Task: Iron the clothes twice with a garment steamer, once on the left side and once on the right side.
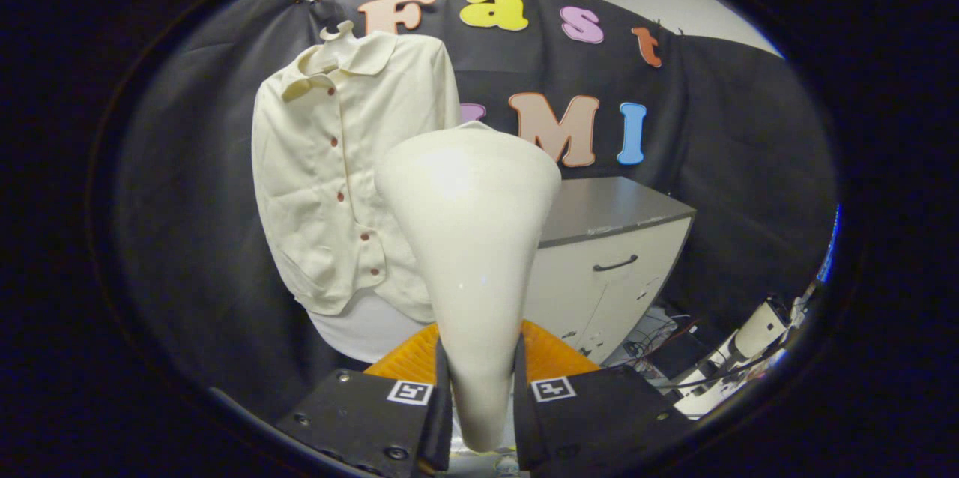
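Against the black cloth hangs a shirt (341, 171); the gripper (479, 395) fingers clamp the steamer (472, 238) handle between them.

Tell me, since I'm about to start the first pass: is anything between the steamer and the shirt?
Nothing visible stands in the way. The gripper is shut on the garment steamer, whose head rises just ahead of the fingers. The cream shirt hangs beyond it, apart, and the cabinet stands off to the other side.

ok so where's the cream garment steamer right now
In the gripper view, the cream cone-shaped garment steamer stands clamped between the gripper fingers, just right of the cream buttoned shirt and ahead of the grey-topped cabinet.
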{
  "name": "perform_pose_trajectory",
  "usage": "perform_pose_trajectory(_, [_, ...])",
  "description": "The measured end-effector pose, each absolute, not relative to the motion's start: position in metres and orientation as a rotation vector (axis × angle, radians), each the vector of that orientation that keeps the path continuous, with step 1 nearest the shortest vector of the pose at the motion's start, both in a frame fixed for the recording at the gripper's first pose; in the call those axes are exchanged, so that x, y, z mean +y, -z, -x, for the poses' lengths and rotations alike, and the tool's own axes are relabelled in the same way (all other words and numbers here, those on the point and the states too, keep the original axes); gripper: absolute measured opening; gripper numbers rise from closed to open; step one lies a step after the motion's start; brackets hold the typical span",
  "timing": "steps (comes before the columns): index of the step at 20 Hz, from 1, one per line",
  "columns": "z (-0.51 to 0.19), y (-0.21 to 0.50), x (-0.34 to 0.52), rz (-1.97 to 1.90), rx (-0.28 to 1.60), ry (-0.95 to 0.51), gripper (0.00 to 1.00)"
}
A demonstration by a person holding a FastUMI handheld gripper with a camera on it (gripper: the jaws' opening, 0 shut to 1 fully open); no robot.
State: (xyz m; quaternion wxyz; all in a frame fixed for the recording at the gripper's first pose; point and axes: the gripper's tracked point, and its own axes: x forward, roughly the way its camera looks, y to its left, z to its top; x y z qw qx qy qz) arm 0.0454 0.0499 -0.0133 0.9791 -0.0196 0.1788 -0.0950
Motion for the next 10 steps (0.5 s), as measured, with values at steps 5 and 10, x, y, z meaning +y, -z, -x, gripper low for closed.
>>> perform_pose_trajectory(5, [-0.032,-0.017,0.048,0.032,0.294,0.18,0.33])
perform_pose_trajectory(10, [-0.027,-0.034,0.051,0.035,0.238,0.134,0.34])
